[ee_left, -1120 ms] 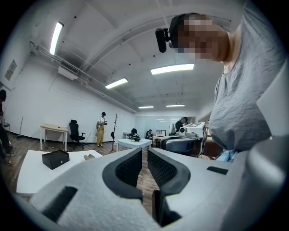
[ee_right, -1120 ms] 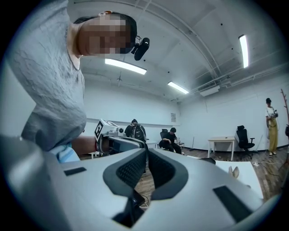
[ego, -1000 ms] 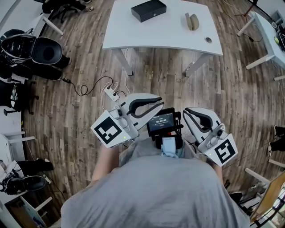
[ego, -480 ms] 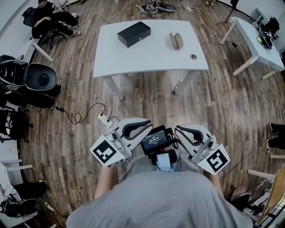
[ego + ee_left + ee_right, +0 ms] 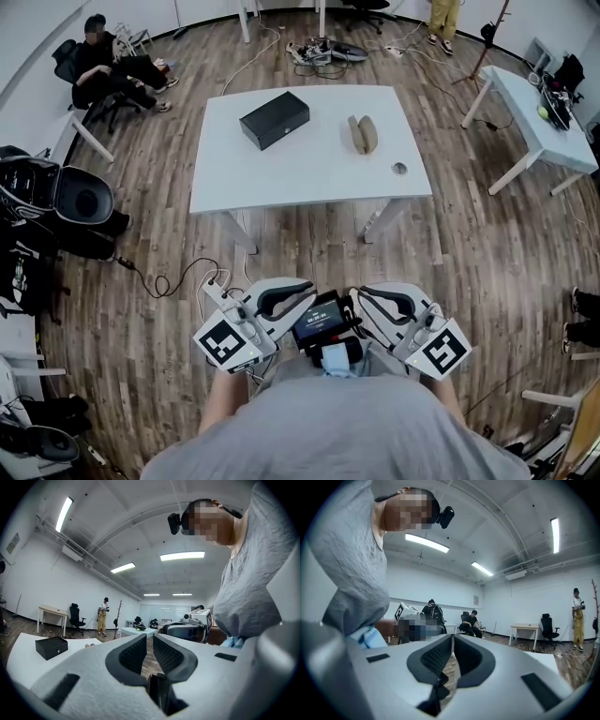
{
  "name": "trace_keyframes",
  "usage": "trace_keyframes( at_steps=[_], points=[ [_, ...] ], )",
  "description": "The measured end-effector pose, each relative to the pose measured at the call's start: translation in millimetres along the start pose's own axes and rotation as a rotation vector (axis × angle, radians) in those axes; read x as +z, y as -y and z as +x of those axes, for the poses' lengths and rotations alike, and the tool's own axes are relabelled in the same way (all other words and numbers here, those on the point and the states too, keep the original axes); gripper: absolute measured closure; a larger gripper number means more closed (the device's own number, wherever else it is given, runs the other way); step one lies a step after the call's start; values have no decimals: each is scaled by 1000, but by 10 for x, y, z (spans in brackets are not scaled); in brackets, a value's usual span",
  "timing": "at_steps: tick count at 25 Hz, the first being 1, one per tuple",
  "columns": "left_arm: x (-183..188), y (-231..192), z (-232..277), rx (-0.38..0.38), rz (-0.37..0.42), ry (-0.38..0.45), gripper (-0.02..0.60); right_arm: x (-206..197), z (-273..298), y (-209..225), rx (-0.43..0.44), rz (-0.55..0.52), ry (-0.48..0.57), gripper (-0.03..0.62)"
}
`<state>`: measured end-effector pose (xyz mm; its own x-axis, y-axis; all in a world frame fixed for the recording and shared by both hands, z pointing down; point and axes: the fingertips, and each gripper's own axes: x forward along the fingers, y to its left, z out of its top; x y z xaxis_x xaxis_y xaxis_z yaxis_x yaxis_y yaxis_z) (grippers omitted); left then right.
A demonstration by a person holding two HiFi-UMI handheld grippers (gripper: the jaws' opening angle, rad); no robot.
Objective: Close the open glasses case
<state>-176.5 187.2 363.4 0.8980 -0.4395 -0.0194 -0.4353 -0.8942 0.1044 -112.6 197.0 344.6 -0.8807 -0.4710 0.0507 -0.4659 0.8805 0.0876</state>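
Tan, oval glasses case sits near the middle of the white rectangular worktop; its two halves seem to lie spread side by side, so it reads as open. A black rectangular box lies near it to the left; a small round grey object rests by the front right edge. Both tools are held close to the person's chest, well apart from the worktop, with wood-plank floor between. The left gripper has its jaws pressed together on nothing; the right gripper likewise shows its ridged pads closed and empty.

The likeliest trouble is sliding: one closed tip pushing a half over would probably skate the light case across the smooth worktop instead of folding it, perhaps into the box, unless the other tool braces the base. Whether glasses lie inside cannot be told from here; a protruding arm would stop the lid seating. A white power strip and its black cable lie on the floor near the worktop's front left leg; a careless step forward could snag them.
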Motion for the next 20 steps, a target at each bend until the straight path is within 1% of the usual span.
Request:
trace_keyframes(
  at_steps=[3,6,10,12,16,20],
  points=[
    [24,-252,334,-13,-6,-9,545,0,57,456,-4,1,12,560],
    [136,-519,748,-27,12,-13,545,2,61,930,-8,11,17,560],
    [326,-836,1286,-19,25,8,545,10,33,1487,11,16,27,560],
    [363,-950,1524,-17,30,6,545,16,13,1738,18,16,37,560],
    [393,-1119,1945,-12,43,-4,545,-30,-67,2183,27,16,38,560],
    [426,-1218,2234,2,45,5,545,-78,-103,2431,68,2,38,560]
  ],
)
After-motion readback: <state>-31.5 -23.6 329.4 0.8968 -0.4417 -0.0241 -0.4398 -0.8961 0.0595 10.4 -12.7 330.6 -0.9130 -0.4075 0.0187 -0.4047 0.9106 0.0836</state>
